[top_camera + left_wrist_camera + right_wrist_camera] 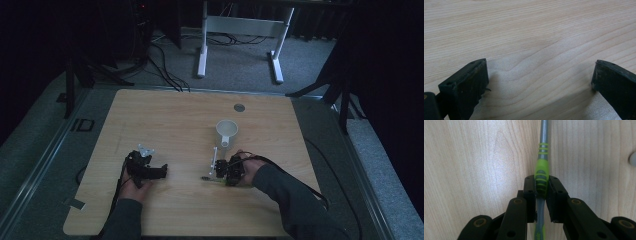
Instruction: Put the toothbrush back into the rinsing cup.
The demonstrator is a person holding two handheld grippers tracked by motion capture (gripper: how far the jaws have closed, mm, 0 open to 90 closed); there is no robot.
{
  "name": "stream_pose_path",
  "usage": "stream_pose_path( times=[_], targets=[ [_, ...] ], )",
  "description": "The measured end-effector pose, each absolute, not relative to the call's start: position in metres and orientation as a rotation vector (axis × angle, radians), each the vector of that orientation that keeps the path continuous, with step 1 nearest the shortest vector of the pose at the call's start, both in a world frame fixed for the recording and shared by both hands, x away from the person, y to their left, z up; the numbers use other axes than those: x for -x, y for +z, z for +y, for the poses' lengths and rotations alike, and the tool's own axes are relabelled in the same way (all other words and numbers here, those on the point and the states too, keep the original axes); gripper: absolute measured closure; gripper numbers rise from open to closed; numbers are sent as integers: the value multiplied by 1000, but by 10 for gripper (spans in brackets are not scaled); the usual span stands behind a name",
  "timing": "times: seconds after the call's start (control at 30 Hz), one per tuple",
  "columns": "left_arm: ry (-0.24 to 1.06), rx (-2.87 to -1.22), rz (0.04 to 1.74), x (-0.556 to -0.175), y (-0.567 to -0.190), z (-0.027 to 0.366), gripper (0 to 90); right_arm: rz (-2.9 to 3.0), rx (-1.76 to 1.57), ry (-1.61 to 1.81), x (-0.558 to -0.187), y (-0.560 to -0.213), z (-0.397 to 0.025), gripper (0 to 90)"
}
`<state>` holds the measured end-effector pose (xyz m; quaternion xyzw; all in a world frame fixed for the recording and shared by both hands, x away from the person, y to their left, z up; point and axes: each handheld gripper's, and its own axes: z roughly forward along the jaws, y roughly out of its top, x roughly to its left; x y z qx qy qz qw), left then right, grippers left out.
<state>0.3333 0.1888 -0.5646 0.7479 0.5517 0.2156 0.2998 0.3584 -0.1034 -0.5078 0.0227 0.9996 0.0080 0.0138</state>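
Right gripper (541, 192) has its jaws closed narrow on a slim grey-and-green plastic toothbrush (542, 170), pinching the ribbed green grip section. The grey shaft runs on ahead of the jaws over the light wood-grain table (165, 120); the head end runs out of the right gripper view.

In the high view the right gripper (227, 171) sits near the front edge of the table, right of centre, with the toothbrush low against the surface; whether it touches the wood cannot be told.

Judged handling: light, stiff, narrow, smooth hard plastic. The ribbed green section looks the least slippery hold and is the one taken. A long thin handle held at one point may swivel in the jaws if tipped.

Left gripper (539, 82) is spread wide with nothing between the jaws, bare wood under them. In the high view the left gripper (145, 169) rests toward the front-left of the table.

Container: a small white plastic cup with a short handle (227, 131) stands just behind the right gripper, toward table centre. It looks empty, though the light is dim.
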Motion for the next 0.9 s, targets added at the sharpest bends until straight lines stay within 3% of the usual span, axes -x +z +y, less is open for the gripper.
stream_pose_path(
  times=[0.9],
  targets=[
    [572, -1984, 1465, -333, -565, 189, 18, 3094, -136, 178, -364, -488, -110, 783]
  ],
)
